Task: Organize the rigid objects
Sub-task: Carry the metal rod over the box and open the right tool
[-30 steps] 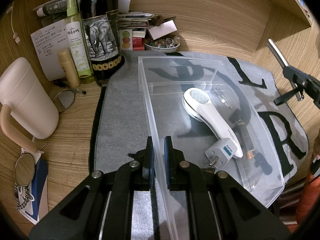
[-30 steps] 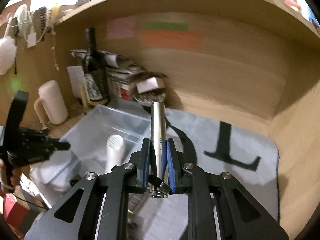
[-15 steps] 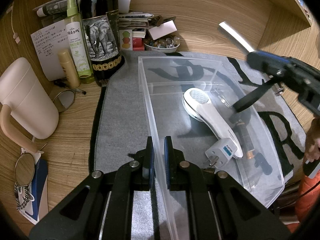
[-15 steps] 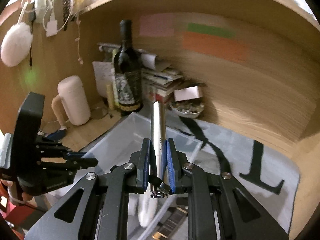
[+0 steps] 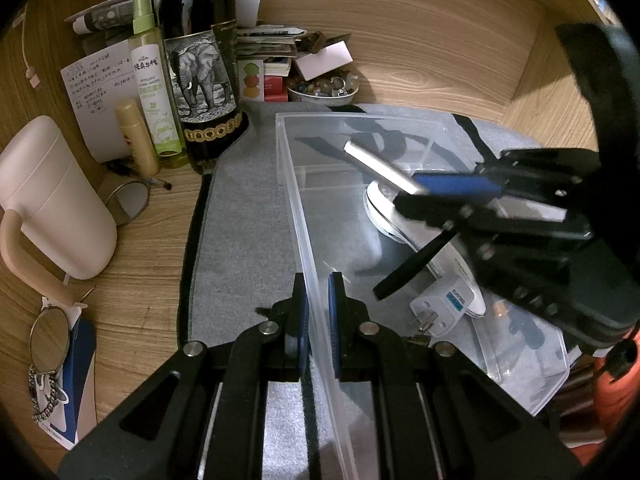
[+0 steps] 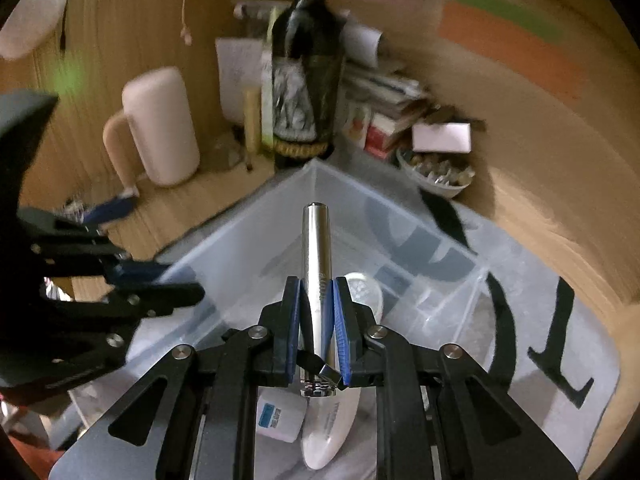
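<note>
Left claw clenched on the near wall of the clear bin, which sits on a grey mat at the desk's back corner. Right claw grasping a silver metal tube, held above the bin's interior.

Wooden desk — grey mat, wine bottle, pale jug, spectacles lie directly on it

Open bin, bottle behind
</note>
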The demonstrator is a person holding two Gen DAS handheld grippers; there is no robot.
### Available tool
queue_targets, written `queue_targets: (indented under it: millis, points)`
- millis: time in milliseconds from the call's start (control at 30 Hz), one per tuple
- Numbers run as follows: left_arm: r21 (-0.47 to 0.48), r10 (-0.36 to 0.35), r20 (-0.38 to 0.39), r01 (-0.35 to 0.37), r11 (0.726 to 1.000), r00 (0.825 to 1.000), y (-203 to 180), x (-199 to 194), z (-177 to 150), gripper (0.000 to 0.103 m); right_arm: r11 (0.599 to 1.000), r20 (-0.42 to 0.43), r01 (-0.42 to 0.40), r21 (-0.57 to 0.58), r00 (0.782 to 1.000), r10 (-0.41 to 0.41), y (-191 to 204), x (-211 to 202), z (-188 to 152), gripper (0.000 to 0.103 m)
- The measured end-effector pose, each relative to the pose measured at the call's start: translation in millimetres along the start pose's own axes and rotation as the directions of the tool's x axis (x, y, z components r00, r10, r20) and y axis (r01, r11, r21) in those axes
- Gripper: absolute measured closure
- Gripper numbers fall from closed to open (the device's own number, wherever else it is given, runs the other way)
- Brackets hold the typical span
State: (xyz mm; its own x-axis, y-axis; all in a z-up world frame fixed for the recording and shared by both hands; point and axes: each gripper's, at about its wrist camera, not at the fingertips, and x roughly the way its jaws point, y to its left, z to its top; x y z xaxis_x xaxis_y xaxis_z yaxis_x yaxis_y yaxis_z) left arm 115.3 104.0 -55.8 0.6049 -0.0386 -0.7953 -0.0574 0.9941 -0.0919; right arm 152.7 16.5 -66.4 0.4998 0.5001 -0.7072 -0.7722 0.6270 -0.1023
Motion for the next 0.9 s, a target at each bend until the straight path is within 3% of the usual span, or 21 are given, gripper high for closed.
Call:
queue_targets:
  millis: [400,567,633,867,900]
  points:
    - [-0.001,0.000,0.000,0.000,1.000,1.000,-0.2,-0.1,-0.2,0.095,0.999,-0.163,-0.019,-0.037,0.986,0.013,4.5,29.1,-10.3,0.088]
    - [0.001,0.002,-0.001,-0.002,1.000,1.000,-0.2,0.5,0.1,0.095,0.999,-0.154,-0.032,-0.025,0.988,0.028,4.0,24.9,-9.2,0.087]
    - [-0.001,0.000,-0.001,0.000,1.000,1.000,-0.1,0.3,-0.1,0.095,0.999,-0.144,-0.035,-0.021,0.989,0.032,4.3,21.6,-8.8,0.076]
    - [0.000,0.001,-0.001,-0.001,1.000,1.000,0.4,0.8,0.2,0.095,1.000,-0.083,-0.023,-0.006,0.996,0.022,2.7,1.7,-5.7,0.067]
    - [0.001,0.001,-0.001,-0.001,1.000,1.000,0.5,0.8,0.2,0.095,1.000,-0.071,-0.020,-0.003,0.997,0.019,1.7,-2.3,-5.1,0.062]
